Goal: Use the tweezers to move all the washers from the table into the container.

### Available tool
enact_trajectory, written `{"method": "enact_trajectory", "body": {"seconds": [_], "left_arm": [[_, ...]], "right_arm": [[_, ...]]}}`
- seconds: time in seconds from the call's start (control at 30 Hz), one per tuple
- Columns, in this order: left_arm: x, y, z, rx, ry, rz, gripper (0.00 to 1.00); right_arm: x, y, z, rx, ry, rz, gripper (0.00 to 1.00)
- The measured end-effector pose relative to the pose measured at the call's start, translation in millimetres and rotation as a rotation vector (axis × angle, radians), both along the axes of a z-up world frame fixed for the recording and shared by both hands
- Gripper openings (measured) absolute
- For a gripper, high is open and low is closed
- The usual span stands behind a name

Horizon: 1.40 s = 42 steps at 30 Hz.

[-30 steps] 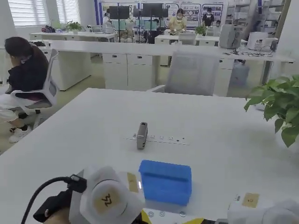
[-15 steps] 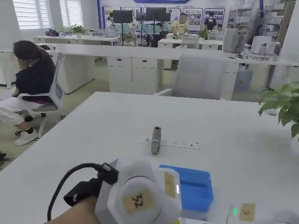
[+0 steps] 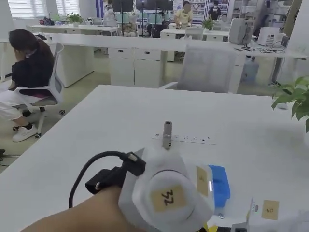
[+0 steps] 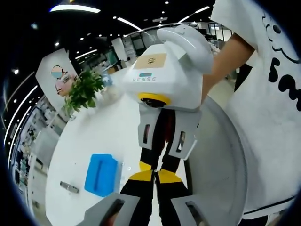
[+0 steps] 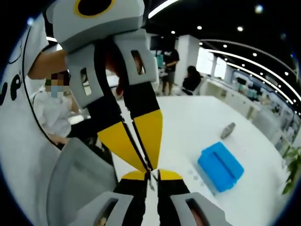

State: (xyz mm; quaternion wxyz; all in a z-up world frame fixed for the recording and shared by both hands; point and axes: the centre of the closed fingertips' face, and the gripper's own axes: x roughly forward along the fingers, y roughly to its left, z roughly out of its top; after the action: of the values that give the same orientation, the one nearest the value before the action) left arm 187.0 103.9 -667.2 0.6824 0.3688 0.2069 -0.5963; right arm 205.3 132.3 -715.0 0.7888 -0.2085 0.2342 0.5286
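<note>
The left tongs (image 4: 154, 176) and right tongs (image 5: 151, 178) are held tip to tip above the table (image 5: 197, 127), both clenched; a thin metal sliver (image 5: 151, 184) is gripped by the right tongs.

The room is a large open office with a long white table (image 3: 96, 125) in front and rows of white desks (image 3: 140, 65) behind it. A grey chair (image 3: 205, 67) stands at the table's far edge. Window blinds (image 3: 19, 7) are at the upper left, and light strips (image 4: 74, 8) run along the ceiling.
</note>
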Motion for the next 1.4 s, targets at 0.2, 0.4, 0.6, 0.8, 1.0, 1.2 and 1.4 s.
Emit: {"method": "enact_trajectory", "body": {"seconds": [0.2,0.4,0.6,0.8,1.0,1.2,1.4], "left_arm": [[3.3,-3.6,4.3,-0.061,-0.053,0.058,0.0],[13.4,-7.6,13.9,-0.152,-0.086,0.209,0.03],[19.2,-2.6,16.6,-0.267,-0.075,0.455,0.28],[22.0,21.6,9.3,-0.407,-0.057,0.702,0.43],[24.9,60.3,-8.8,-0.475,-0.016,0.923,0.53],[30.6,86.9,-23.3,-0.499,-0.072,1.095,0.66],[35.7,94.8,-38.1,-0.545,-0.08,1.206,0.79]], "right_arm": [[2.5,-4.5,4.6,0.005,-0.008,-0.009,0.03],[6.0,-8.6,4.1,0.025,0.013,0.025,0.02],[15.5,-14.8,7.2,0.058,0.013,0.041,0.02],[41.7,-20.4,12.3,0.127,-0.008,0.005,0.02],[68.8,-17.9,26.4,0.199,-0.002,-0.032,0.01],[98.3,-6.1,23.1,0.247,-0.007,-0.06,0.02],[126.7,5.4,3.4,0.285,0.007,-0.109,0.02]]}}
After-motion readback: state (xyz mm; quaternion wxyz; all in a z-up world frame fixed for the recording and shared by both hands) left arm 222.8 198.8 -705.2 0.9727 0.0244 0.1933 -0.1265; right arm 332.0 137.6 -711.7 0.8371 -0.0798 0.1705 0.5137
